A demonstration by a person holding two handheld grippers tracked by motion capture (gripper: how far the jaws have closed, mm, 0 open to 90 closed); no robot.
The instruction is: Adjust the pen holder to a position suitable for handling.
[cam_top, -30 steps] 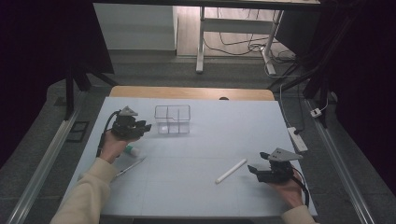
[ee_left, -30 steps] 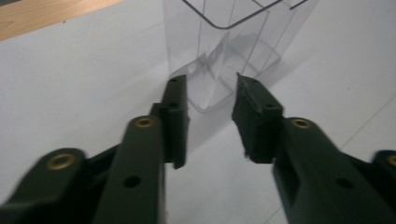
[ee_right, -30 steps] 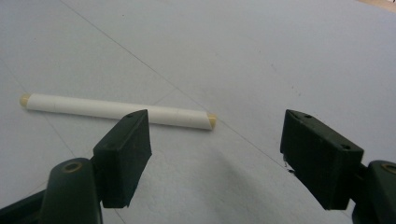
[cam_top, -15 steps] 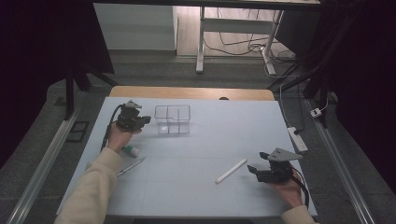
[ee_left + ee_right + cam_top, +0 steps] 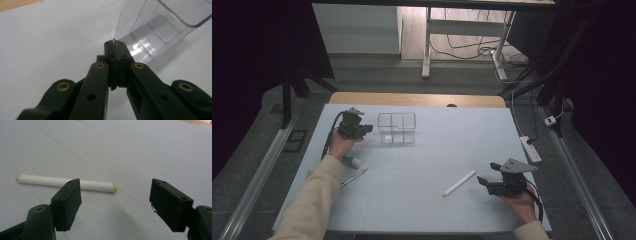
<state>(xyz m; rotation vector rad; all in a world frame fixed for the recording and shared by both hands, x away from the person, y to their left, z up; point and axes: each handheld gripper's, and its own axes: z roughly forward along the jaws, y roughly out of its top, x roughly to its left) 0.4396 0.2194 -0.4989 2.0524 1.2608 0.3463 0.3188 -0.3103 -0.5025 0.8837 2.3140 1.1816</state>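
The left gripper (image 5: 368,128) was at the far left part of the white table (image 5: 447,150), just beside the left wall of the clear plastic box with inner compartments (image 5: 397,127). In the left gripper view its two black jaws were pressed together with nothing between them, after they had just been closing, and the tips (image 5: 114,45) stood close in front of the lower edge of the transparent box (image 5: 160,27); whether they touched it, I could not tell. Near the left wrist a small white tube with a green end (image 5: 352,161) lay on the table, and a thin silver pen (image 5: 353,177) lay a little nearer to the person. The right gripper (image 5: 484,181) rested low at the near right part of the table, its jaws spread wide and holding nothing. In front of it lay a white round stick with pale yellowish ends (image 5: 459,183), apart from the jaws; in the right gripper view this stick (image 5: 45,180) was partly behind the left jaw. No brand, label or writing could be read on any of these things.
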